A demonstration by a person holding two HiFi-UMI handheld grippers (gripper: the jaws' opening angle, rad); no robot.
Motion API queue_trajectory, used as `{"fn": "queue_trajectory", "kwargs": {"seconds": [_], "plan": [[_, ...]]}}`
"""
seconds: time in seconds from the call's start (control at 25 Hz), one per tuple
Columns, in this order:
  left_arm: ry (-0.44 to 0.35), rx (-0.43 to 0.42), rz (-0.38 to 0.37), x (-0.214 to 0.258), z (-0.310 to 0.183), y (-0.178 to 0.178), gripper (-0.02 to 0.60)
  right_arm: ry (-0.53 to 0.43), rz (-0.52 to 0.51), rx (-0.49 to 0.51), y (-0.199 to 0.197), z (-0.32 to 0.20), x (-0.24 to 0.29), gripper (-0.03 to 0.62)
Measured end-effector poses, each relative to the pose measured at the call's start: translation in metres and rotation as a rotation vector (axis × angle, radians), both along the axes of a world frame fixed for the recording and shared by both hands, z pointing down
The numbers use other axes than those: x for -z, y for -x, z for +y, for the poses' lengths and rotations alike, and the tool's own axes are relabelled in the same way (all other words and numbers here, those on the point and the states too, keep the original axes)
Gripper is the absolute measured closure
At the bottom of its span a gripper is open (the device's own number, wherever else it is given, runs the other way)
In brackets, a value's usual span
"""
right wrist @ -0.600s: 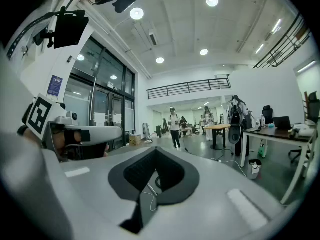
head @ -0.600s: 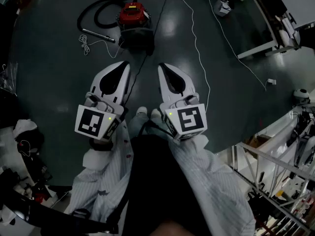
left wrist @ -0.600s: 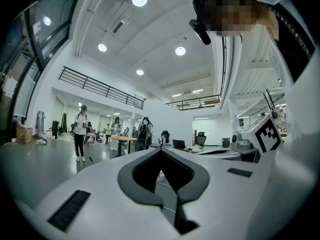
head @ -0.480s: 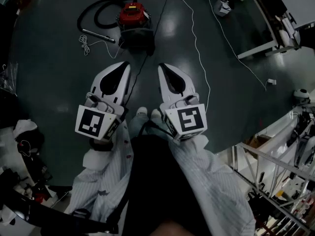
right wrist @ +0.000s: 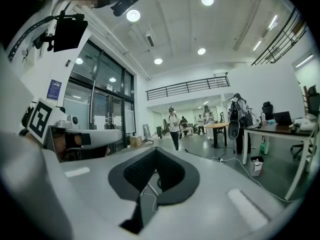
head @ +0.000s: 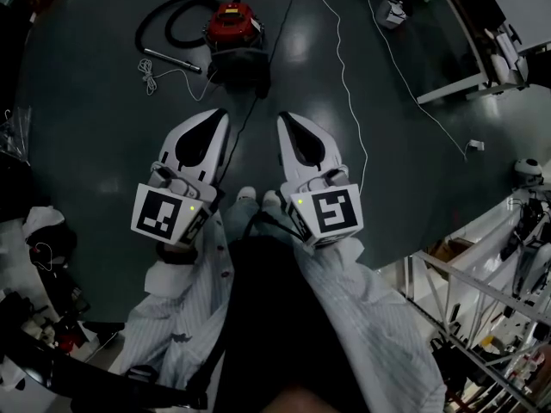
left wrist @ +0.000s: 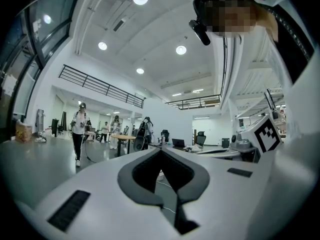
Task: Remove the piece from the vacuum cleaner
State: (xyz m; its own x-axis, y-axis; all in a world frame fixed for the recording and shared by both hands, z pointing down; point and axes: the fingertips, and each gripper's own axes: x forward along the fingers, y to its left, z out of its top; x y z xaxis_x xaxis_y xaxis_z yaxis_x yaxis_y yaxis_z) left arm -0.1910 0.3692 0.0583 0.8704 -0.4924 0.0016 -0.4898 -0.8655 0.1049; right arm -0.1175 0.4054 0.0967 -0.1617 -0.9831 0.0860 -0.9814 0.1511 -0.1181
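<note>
1. The vacuum (head: 232,26) sits on the floor (head: 95,144). It has a red top and a dark body.
2. A black hose (head: 169,17) loops out from the left of the vacuum. A shiny tube (head: 172,62) lies at the end of it, just down and left of the vacuum.
3. A thin white cord (head: 153,79) lies curled by the tube.
4. I cannot tell for sure which piece must come off. My guess is the hose or the tube.
5. The hose looks soft and bendy, and it would flop if lifted. The tube looks stiff, smooth and light, so it may slip.
6. A good place to grab is likely the stiff end of the piece, right where it joins the vacuum.
7. The vacuum may roll or tip when pulled, so 1 gripper could hold it down.
8. The left gripper (head: 217,115) is clenched shut with nothing in it.
9. The right gripper (head: 285,119) is clenched shut and empty too.
10. Both point toward the vacuum but are well apart from it, touching no part.
</note>
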Motion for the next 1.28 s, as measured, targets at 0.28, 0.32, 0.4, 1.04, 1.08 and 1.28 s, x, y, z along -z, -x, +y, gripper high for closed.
{"fn": "queue_trajectory", "kwargs": {"seconds": [0.28,0.32,0.4,1.04,1.08,1.28], "plan": [[0.028,-0.009,-0.057,-0.027,-0.007,-0.029,0.577,0.046,-0.018,0.037,-0.029,-0.009,-0.016,0.595],[0.037,-0.013,-0.080,-0.035,-0.011,-0.033,0.577,0.056,-0.025,0.045,-0.033,-0.015,-0.021,0.595],[0.058,-0.001,-0.101,-0.045,-0.030,-0.043,0.577,0.080,-0.038,0.060,-0.044,-0.032,-0.033,0.595],[0.124,0.049,-0.252,-0.120,-0.300,-0.115,0.577,0.186,-0.029,0.278,-0.118,-0.316,-0.109,0.595],[0.135,0.046,-0.270,-0.129,-0.313,-0.121,0.577,0.199,-0.026,0.302,-0.123,-0.331,-0.117,0.595],[0.190,0.067,-0.355,-0.184,-0.370,-0.147,0.577,0.277,0.037,0.444,-0.147,-0.398,-0.174,0.595]]}}
